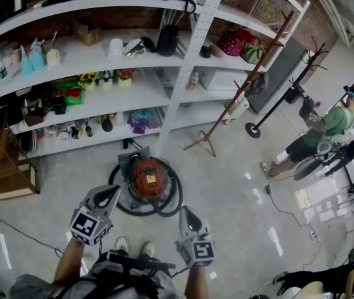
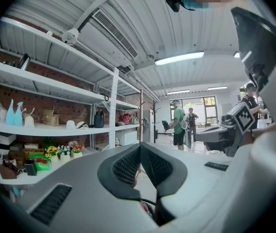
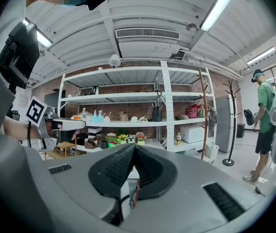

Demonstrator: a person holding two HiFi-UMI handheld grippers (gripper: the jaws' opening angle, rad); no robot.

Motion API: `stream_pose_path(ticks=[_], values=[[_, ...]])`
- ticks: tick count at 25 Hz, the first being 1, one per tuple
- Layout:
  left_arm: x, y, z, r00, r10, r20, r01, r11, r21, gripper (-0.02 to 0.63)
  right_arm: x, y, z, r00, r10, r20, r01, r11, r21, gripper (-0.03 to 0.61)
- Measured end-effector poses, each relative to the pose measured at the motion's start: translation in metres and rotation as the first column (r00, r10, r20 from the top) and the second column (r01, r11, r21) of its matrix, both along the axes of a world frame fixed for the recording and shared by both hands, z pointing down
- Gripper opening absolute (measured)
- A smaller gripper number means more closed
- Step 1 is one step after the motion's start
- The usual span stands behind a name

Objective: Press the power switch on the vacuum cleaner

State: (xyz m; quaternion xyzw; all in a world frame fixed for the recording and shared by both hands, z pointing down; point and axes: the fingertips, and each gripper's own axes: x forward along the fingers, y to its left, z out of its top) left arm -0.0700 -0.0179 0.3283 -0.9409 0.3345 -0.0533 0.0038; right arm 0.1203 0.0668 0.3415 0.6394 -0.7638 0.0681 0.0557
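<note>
1. Reading the jaws first: left gripper (image 2: 140, 152) has its pads pressed together at the tip with nothing between them. Right gripper (image 3: 134, 152) is the same, shut and empty.
2. My read on why they're shut: two closed tips make one blunt point, which suits poking a switch. Nothing here needs grasping.
3. Both grippers are held in the air on the person's side of the vacuum cleaner (image 1: 147, 179), left one off its near-left and right one off its near-right. Both point forward towards it, and neither touches it.
4. The vacuum cleaner is a red canister standing on the floor just ahead of the person's shoes (image 1: 121, 245), with a black hose (image 1: 174, 198) looped round its body.
5. The power switch can't be picked out. The top of the vacuum cleaner is too small in the head view, and the gripper views look over it at the room.
6. Stage is ambiguous: raised tips clear of the vacuum cleaner fit lining up for a press, or backing off after one. Nothing visible shows whether it's running.
7. Further out, a shelving unit (image 1: 194, 48) stands beyond the vacuum cleaner, a coat stand (image 1: 245, 83) is to its right, and a person in a green shirt (image 1: 333, 122) stands well off to its right, uninvolved.
</note>
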Motion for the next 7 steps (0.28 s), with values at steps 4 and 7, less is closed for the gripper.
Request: stream_pose_path(ticks=[4, 7], values=[[-0.0046, -0.0054, 0.0009, 1.0, -0.008, 0.0, 0.008, 1.0, 0.0, 0.008, -0.0019, -0.0055, -0.0006, 1.0, -0.003, -0.015, 0.003, 1.0, 0.011, 0.009], [-0.0066, -0.0085, 0.0009, 1.0, -0.012, 0.0, 0.012, 1.0, 0.001, 0.008, -0.0027, -0.0076, 0.0049, 1.0, -0.016, -0.027, 0.016, 1.0, -0.001, 0.009]])
